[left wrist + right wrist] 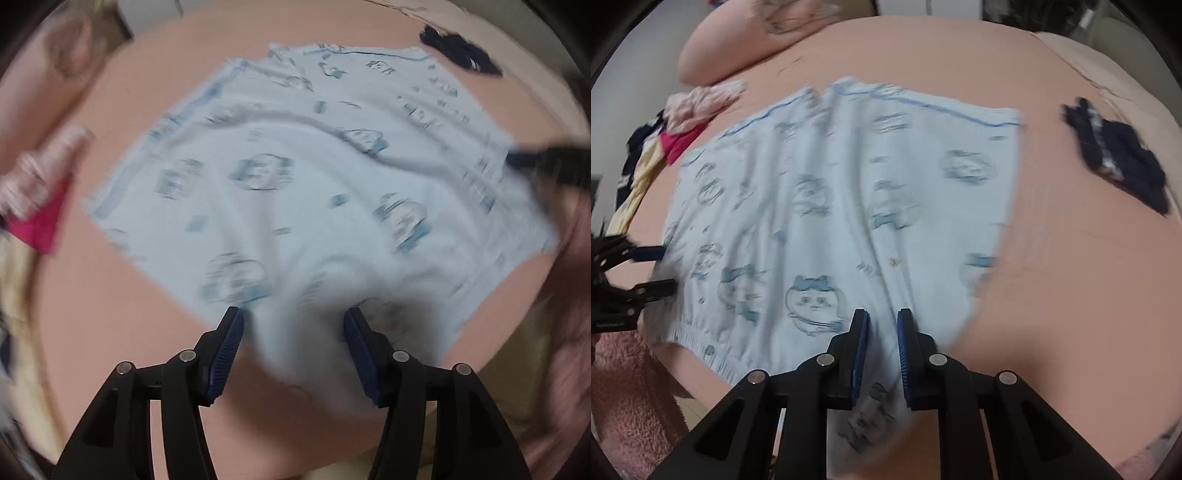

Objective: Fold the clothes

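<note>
While the pale blue printed shorts (295, 166) lie spread across the middle of the peach bed sheet (129, 314), the left gripper (293, 325) stands wide open over their near edge, pads clear of the cloth. Seen from the right wrist, the right gripper (882, 332) is parted only narrowly, with a fold of the shorts' near hem (875, 406) between its pads (860, 354); whether they pinch it I cannot tell.

Soft even light; heavy motion blur both views; fisheye bending, dark corners.

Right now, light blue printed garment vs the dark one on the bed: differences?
The light blue printed garment is large and spread flat mid-bed; the dark garment is small and bunched up near the far right. The blue one has cartoon prints and lies under both grippers; the dark one lies untouched. Both rest on the pink sheet.
</note>
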{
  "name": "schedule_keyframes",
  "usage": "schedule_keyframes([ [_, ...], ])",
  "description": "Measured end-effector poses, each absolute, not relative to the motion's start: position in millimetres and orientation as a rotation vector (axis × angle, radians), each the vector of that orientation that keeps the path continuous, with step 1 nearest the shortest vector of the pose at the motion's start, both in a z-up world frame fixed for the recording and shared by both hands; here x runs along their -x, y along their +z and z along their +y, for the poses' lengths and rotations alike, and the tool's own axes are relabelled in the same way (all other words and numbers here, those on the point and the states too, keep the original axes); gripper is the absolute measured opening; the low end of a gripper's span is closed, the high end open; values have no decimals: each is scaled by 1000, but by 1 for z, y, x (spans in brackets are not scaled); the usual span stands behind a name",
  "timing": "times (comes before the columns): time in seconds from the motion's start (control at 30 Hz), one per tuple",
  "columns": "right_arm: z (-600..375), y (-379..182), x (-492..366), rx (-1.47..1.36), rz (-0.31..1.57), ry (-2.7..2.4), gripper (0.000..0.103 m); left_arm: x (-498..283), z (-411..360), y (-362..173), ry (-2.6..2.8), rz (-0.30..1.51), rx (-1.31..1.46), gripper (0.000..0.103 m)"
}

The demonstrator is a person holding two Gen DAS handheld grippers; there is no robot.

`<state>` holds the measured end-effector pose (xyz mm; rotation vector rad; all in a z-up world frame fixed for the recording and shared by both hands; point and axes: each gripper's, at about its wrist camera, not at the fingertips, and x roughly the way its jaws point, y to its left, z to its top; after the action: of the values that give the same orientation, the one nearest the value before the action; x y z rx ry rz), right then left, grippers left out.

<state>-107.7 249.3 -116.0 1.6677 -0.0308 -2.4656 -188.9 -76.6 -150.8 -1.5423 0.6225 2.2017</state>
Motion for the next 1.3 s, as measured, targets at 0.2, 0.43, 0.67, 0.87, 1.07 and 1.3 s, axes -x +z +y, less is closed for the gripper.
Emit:
schedule_keyframes([
  [0.2, 202, -102, 140, -1528, 18, -2452, 18, 217, -53, -134, 2281, 414, 1338, 54],
  [0.43, 214, -125, 144, -1641, 126, -2427, 13, 208, -90, -162, 2158, 570, 1627, 57],
  [0.67, 231, -104, 164, -1559, 34, -2514, 18, 232, -76, -122, 2278, 354, 1432, 56],
  [0.87, 185, -146, 179, -1637, 171, -2453, 16, 225, -75, -161, 2103, 494, 1561, 57],
  [1.07, 259, -123, 166, -1644, -19, -2506, 17, 200, -147, -144, 2021, 457, 1654, 60],
  [1.3, 212, -121, 186, -1603, -28, -2489, 18, 206, -117, -147, 2051, 423, 1573, 60],
])
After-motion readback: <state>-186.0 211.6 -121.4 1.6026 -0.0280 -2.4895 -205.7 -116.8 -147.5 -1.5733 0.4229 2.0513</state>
